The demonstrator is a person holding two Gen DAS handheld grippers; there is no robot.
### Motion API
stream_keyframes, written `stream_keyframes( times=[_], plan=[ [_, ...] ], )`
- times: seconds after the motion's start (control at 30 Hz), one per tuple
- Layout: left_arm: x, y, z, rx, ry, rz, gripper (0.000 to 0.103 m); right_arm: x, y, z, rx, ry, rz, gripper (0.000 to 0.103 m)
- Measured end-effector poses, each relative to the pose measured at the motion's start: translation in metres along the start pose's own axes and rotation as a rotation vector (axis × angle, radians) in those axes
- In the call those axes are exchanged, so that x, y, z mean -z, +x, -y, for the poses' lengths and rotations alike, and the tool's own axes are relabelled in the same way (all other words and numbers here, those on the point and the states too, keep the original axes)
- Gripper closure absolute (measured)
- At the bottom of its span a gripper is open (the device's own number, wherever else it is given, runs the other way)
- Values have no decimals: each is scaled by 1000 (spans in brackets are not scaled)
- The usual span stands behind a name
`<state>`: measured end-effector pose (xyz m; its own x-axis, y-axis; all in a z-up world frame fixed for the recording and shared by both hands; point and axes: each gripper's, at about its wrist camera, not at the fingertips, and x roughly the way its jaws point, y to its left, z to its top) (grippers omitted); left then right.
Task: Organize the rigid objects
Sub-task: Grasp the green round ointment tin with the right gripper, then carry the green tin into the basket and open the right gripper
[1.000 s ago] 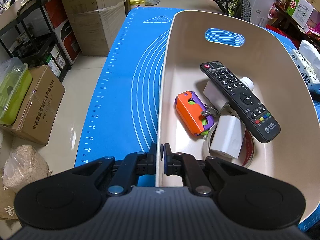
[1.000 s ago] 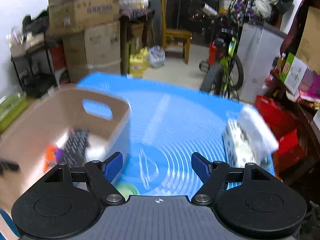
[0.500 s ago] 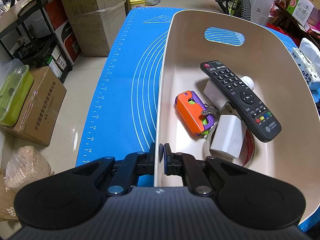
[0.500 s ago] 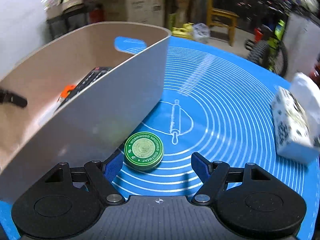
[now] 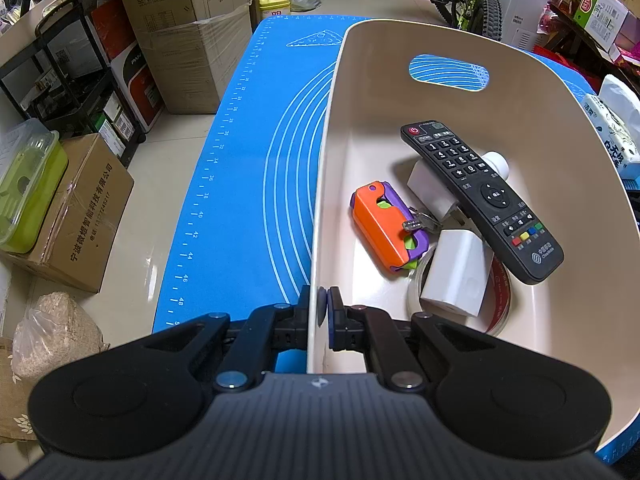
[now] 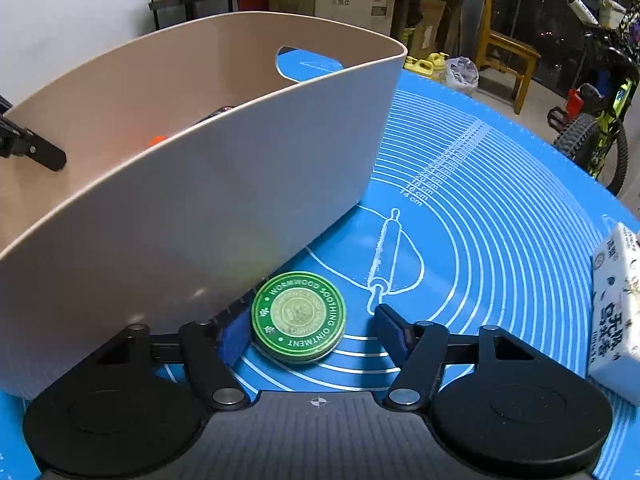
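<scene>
Fingers [image 5: 334,322] of the left gripper [image 5: 319,312] pinch the near wall of the beige plastic bin [image 5: 496,46], one outside and one inside, tool pitched steeply downward. Right gripper [image 6: 308,330] also slopes down, low over the blue silicone baking mat [image 6: 480,216] on the table. Its blue-padded fingers [image 6: 390,330] stand apart on either side of the round green ointment tin [image 6: 298,316]; they have just been closing, a gap shows on the right side, the left pad is too hidden to judge. Tin lies flat on the mat, just beside the bin's outer wall. Inside the bin: black remote control [image 5: 480,200] propped on white blocks [image 5: 456,276], orange-and-purple folding toy [image 5: 388,226], roll of tape [image 5: 500,304]. White tissue pack [image 6: 616,312] lies at the mat's right edge.
</scene>
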<state>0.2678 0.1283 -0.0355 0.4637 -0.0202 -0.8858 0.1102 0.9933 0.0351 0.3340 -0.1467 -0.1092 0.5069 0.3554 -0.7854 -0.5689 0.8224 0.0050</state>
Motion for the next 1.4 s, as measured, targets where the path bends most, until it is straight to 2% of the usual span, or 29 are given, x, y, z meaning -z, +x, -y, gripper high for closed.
stream_keyframes(
  times=[0.03, 0.17, 0.3, 0.43, 0.67, 0.87, 1.0, 1.17, 1.4],
  plan=[
    [0, 0, 0, -1, 1, -1, 94, 0, 0, -1, 0, -1, 6, 48],
    [-1, 0, -3, 3, -3, -2, 93, 3, -4, -3, 4, 0, 9, 49],
    [-1, 0, -4, 0, 2, -1, 93, 6, -12, 5, 99, 41, 27, 49],
    [-1, 1, -4, 0, 2, -4, 93, 1, -36, 11, 181, 65, 83, 49],
    [-1, 1, -3, -5, 5, -5, 93, -42, -95, -4, 248, 46, 238, 49],
    [-1, 1, 0, -9, 4, -3, 93, -82, -117, -41, 233, 0, 314, 49],
    [0, 1, 0, -9, 5, -1, 93, -107, -111, -67, 194, -19, 315, 49],
    [-1, 0, 1, -9, 2, 1, 93, -130, -82, -95, 179, -26, 280, 49],
    [0, -1, 2, -9, 5, 3, 94, -138, -23, -113, 121, 33, 149, 49]
  ],
)
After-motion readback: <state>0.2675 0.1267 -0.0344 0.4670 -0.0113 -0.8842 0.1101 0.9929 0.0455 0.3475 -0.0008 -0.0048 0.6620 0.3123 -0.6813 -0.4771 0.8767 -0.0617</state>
